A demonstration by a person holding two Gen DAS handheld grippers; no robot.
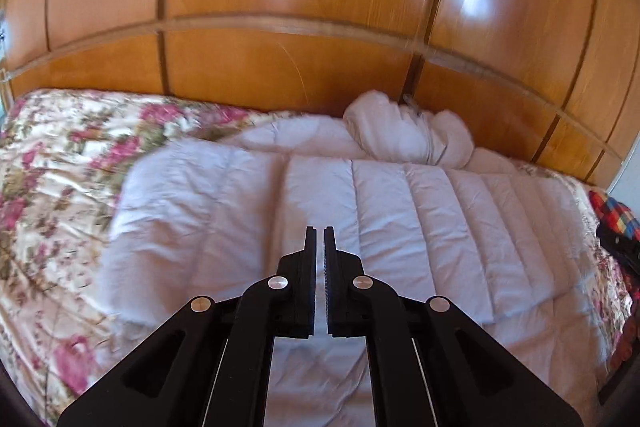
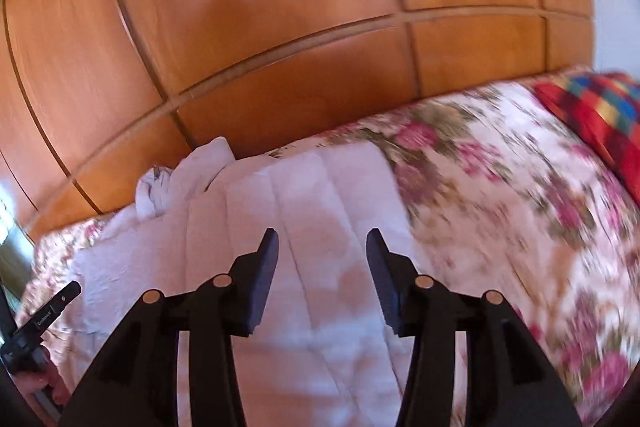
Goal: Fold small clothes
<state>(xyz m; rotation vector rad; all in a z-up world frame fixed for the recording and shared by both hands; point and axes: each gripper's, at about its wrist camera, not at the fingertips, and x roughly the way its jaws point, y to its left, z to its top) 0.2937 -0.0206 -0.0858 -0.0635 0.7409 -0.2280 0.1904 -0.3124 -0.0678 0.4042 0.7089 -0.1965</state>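
Note:
A white quilted garment (image 1: 360, 211) lies spread flat on the bed, its ribbed panels running away from me. Behind it, against the wood, sits a crumpled white cloth (image 1: 404, 135). My left gripper (image 1: 319, 233) hovers above the garment's middle, its jaws shut with nothing between them. In the right wrist view the same garment (image 2: 312, 195) lies below my right gripper (image 2: 322, 239), which stands open and empty above it. The crumpled cloth (image 2: 180, 179) shows at the back left. The left gripper's black body (image 2: 48, 311) is at the far left edge, held by a hand (image 2: 40, 383).
A floral bedspread (image 1: 60, 167) covers the bed on both sides of the garment. Glossy wooden panels (image 1: 280, 59) rise right behind the bed. A colourful checked cloth (image 2: 600, 107) lies at the bed's right end, with dark items (image 1: 620, 243) beside it.

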